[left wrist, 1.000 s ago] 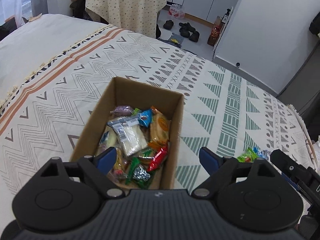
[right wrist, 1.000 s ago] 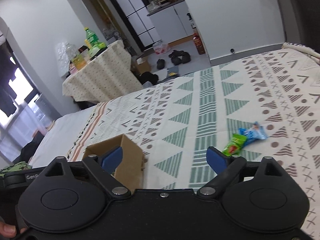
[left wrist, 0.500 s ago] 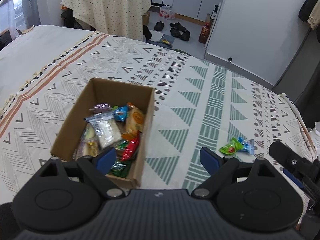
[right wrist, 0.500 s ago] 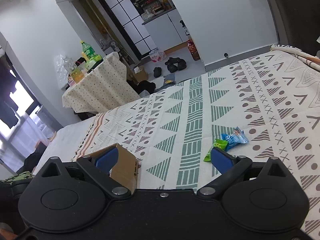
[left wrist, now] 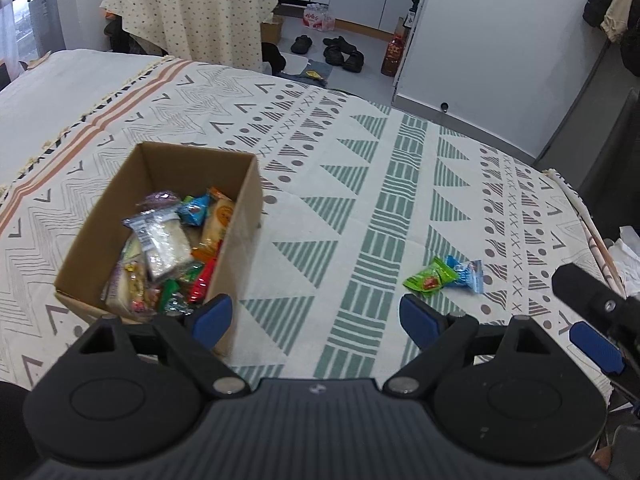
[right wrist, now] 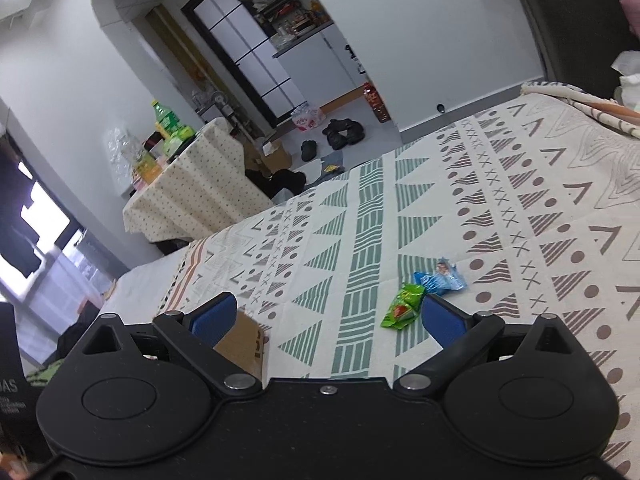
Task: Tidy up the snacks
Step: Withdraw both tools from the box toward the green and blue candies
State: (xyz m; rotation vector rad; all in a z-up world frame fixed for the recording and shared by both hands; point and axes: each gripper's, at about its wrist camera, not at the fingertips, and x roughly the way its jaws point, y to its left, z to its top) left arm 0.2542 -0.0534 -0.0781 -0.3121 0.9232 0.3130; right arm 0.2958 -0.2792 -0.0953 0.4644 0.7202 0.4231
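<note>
A green snack packet [left wrist: 430, 280] and blue snack packet [left wrist: 466, 273] lay touching on the patterned bedspread [left wrist: 360, 184], well apart from the filled cardboard box [left wrist: 240, 216]. Left claw [left wrist: 316, 318] and right claw [right wrist: 326, 318] stood wide, empty. A cloth-covered table [left wrist: 192, 4] and shoes [left wrist: 340, 50] stood beyond the bed.

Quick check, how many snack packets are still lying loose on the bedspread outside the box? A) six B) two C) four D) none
B: only a green packet and a blue packet lie side by side on the bedspread, to the right of the cardboard box; the other snacks are inside the box.
</note>
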